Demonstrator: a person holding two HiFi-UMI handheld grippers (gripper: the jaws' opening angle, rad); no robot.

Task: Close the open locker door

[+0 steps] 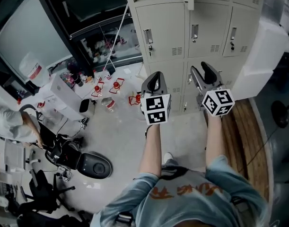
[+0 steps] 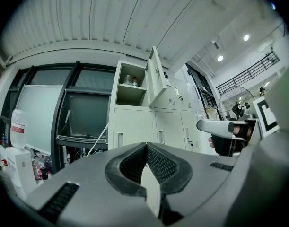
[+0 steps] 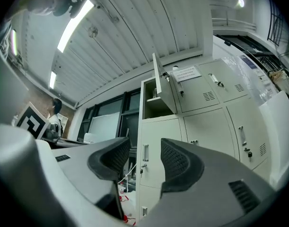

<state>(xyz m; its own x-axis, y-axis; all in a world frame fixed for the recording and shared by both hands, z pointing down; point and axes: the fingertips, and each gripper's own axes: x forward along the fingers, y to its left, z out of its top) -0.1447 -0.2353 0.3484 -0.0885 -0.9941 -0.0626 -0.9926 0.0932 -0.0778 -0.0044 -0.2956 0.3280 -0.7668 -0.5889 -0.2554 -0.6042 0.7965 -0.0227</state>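
Left gripper: jaws together, ribbed pads meeting at the tips, nothing held. It points about level at the locker bank.
Right gripper: jaws standing apart, nothing between them. Only a closed lower locker front shows through the gap, well beyond the pads. It is tilted slightly upward.
Locker bank: pale grey metal, several columns and rows, standing directly ahead of both grippers.
Open locker door: top row, left-hand column. It is swung outward to a wide angle, hinged on the right side of its opening, with a latch fitting on its face.
Open compartment: interior exposed. Small containers stand at the back, too small to identify.
Other locker doors: all those in view lie flush with their frames.
Contact: neither gripper touches the open locker door, which sits above and beyond both.
Floor: pale, with several red-topped items scattered near the foot of the locker bank.
Bystander: a seated person at the left edge of the head view, well apart from the locker bank.
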